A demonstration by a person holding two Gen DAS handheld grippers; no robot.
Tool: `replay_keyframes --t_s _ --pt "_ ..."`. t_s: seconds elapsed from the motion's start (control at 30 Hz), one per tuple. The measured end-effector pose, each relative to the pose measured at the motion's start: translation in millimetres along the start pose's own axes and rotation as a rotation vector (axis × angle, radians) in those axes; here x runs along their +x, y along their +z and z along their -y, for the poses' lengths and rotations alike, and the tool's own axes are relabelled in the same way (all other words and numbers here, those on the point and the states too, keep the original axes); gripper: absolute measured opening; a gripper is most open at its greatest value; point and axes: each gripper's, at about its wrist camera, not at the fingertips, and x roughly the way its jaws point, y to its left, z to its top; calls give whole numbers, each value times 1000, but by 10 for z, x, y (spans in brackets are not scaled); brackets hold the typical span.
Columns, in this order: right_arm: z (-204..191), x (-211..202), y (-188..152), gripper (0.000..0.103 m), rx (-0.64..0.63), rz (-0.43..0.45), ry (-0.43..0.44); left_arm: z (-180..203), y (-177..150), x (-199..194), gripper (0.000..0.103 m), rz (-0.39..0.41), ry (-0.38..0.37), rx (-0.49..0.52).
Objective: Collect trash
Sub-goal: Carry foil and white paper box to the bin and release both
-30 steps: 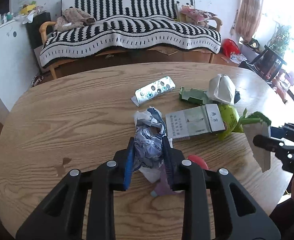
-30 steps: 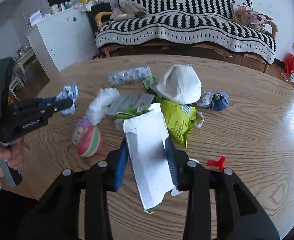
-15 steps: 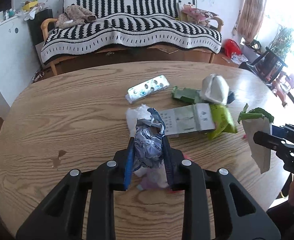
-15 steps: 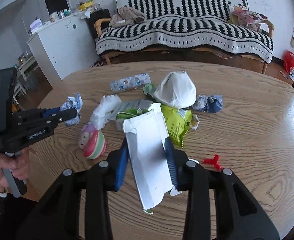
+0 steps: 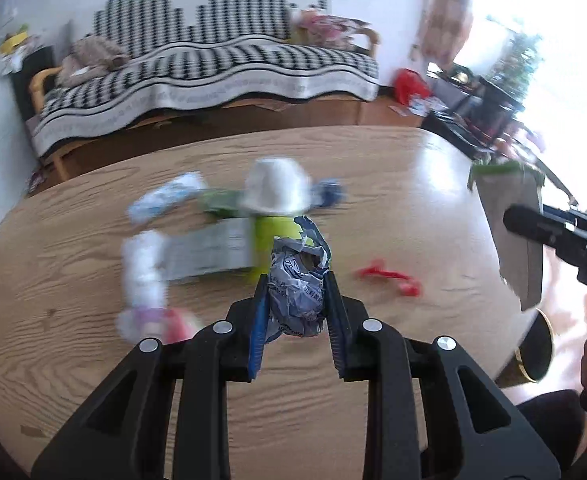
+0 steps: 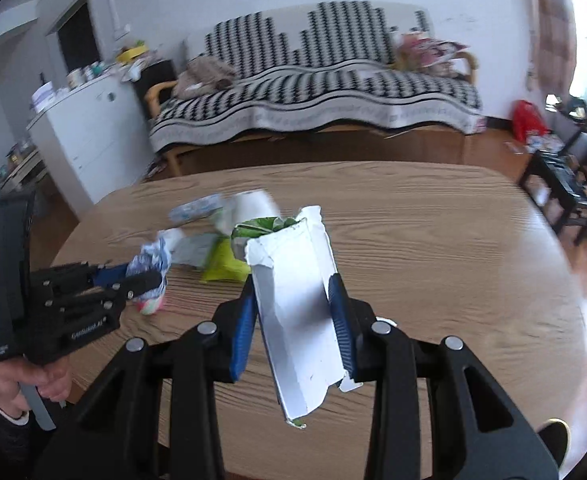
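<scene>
Behind everything sat a sofa point(image 6: 313, 92) under a black-and-white zigzag throw, with a white cabinet point(image 6: 93, 136) off to its left. Up front was an oval wooden table point(image 6: 433, 240) with junk scattered over it, pretty smeared in the left wrist view.

Left gripper point(image 5: 296, 300) was clamped on a crumpled blue-and-white wrapper point(image 5: 297, 284), held up clear of the tabletop. Right gripper point(image 6: 293, 304) was pinching a flattened white carton point(image 6: 297, 312) with torn edges and some green showing at the top, also lifted off the wood.

Down on the table lay a white dome-shaped thing point(image 5: 275, 192), a lime green packet point(image 6: 223, 264), a flat printed box point(image 5: 209, 248), a small red plastic bit point(image 5: 389, 276) and a pink-and-green ball point(image 6: 151, 304) just under the left gripper. Person's hand point(image 6: 33, 380) gripped the left tool's handle.
</scene>
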Motion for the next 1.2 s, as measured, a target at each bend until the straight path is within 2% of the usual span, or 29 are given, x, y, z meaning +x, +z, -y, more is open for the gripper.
replay_keyframes --t_s 0.17,0.4,0.6,0.73,0.87,1.1,1.17,1.2 --pt "708 -582 -190 36 76 40 -104 1028 100 25 26 -13 -114 102" --pt "1924 -1438 -721 36 237 78 -261 2634 42 128 26 -25 -271 263" --pt "2866 -2063 -1354 36 385 90 -378 3811 -183 363 26 -88 -370 330" --pt "3358 -2304 -1817 36 486 87 -431 4543 -374 582 26 -174 -437 338" --pt "3743 -2404 -2265 36 571 64 -465 5041 -665 844 26 -205 -434 396" --pt "4201 -2152 -2965 36 702 -14 -465 5374 -1115 1368 26 -352 -468 425" --pt "4256 -2040 -3047 36 727 -33 -463 5459 -1187 1416 26 -339 -460 482" --pt "4298 -1996 -3131 36 744 -44 -468 5491 -1224 1464 26 -360 -481 480"
